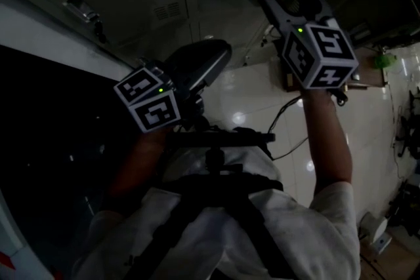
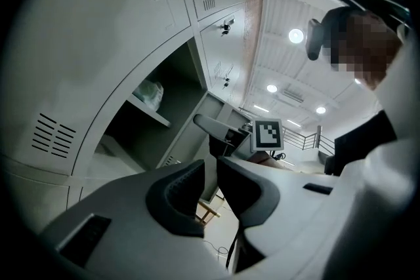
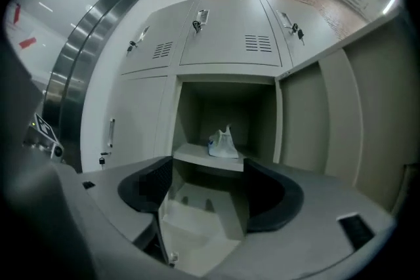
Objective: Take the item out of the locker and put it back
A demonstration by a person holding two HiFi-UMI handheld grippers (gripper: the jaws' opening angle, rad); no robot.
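Bag sits near the shelf edge in the open locker, space around it. We hold our right hand-held gripper wide, left hand-held gripper narrow, both empty.

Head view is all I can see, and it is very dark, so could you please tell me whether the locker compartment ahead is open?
Observer: Yes. The right gripper view shows the grey metal locker open, with its door swung aside to the right.
Operator: Thank you. Is the item inside?
Observer: A small white knotted plastic bag sits on the shelf inside, well beyond both grippers.
Operator: Is either gripper holding anything?
Observer: No. The right gripper has its jaws wide apart with nothing between them, and the left gripper shows only a narrow, empty gap.
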